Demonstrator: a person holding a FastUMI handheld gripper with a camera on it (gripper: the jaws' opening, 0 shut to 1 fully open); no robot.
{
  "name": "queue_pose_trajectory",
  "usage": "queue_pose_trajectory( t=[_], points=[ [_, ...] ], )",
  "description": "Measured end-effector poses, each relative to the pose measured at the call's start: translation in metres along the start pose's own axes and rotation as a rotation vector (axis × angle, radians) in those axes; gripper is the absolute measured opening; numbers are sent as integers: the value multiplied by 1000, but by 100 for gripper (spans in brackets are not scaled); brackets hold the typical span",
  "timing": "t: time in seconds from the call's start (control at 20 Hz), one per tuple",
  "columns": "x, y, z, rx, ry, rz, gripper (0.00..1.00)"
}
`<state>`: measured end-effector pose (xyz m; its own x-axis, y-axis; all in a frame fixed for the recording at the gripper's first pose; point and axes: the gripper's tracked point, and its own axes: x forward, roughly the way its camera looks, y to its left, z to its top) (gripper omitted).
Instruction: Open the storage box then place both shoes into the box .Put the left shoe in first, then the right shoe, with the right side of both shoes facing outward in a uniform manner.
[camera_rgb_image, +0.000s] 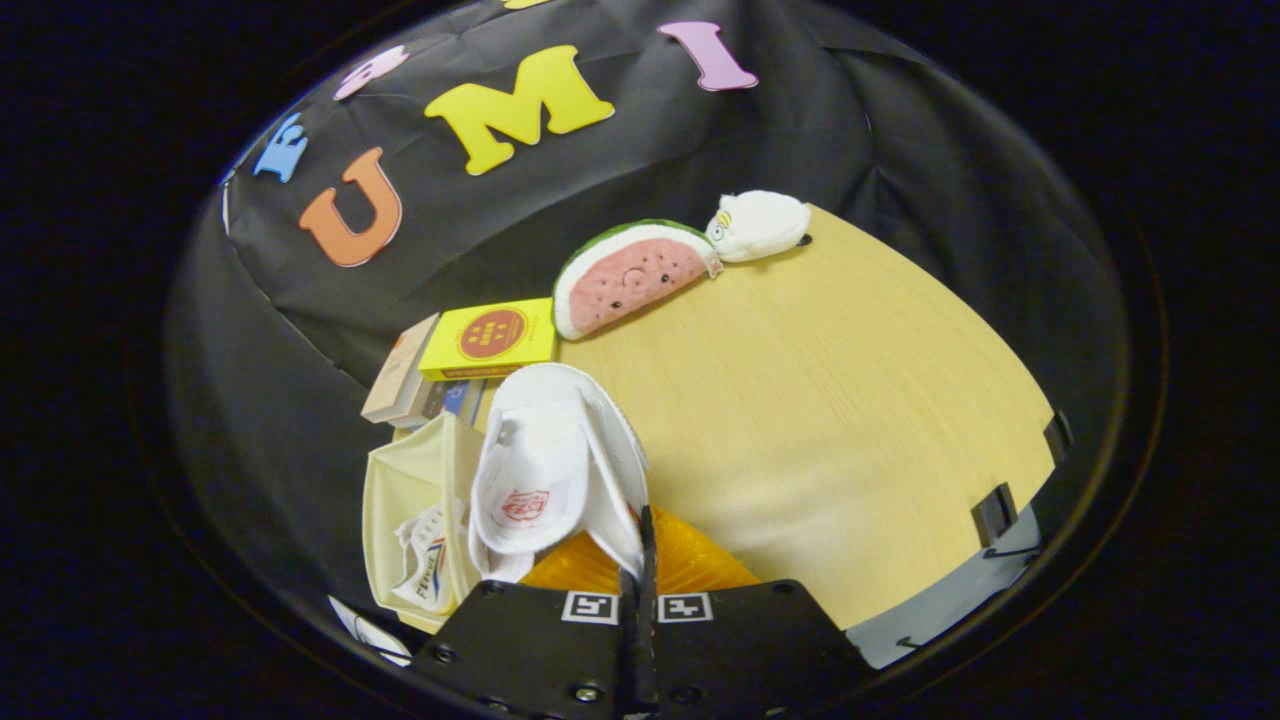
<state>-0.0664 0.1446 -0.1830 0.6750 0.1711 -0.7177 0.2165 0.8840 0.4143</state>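
Note:
My gripper (645, 525) is shut on the side wall of a white shoe (545, 465), which has a red mark on its insole. The shoe hangs tilted just ahead of the fingers, its opening turned toward me. Right beside it, on the left, stands the cream storage box (400, 490), open. A second white shoe (425, 565) with a printed tag lies inside the box. The held shoe overlaps the box's right edge; whether it touches the box I cannot tell.
A yellow carton (490, 338) lies on a stack of books (405, 385) behind the storage box. A watermelon plush (630, 275) and a white plush (758, 225) sit at the far end of the wooden table (850, 400). Black clips (995, 512) grip the table's right edge.

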Motion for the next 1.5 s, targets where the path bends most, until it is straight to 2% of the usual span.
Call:
queue_pose_trajectory(
  t=[0.3,0.55,0.85,1.0,1.15,1.5],
  points=[
    [-22,94,-18,27,-59,60,0],
    [-8,136,-25,29,-79,31,0],
    [30,162,-46,19,-71,-33,0],
    [51,171,-54,58,-72,-47,0],
    [68,169,-54,17,-108,-85,0],
    [69,170,-71,-35,-132,-105,0]
  ],
)
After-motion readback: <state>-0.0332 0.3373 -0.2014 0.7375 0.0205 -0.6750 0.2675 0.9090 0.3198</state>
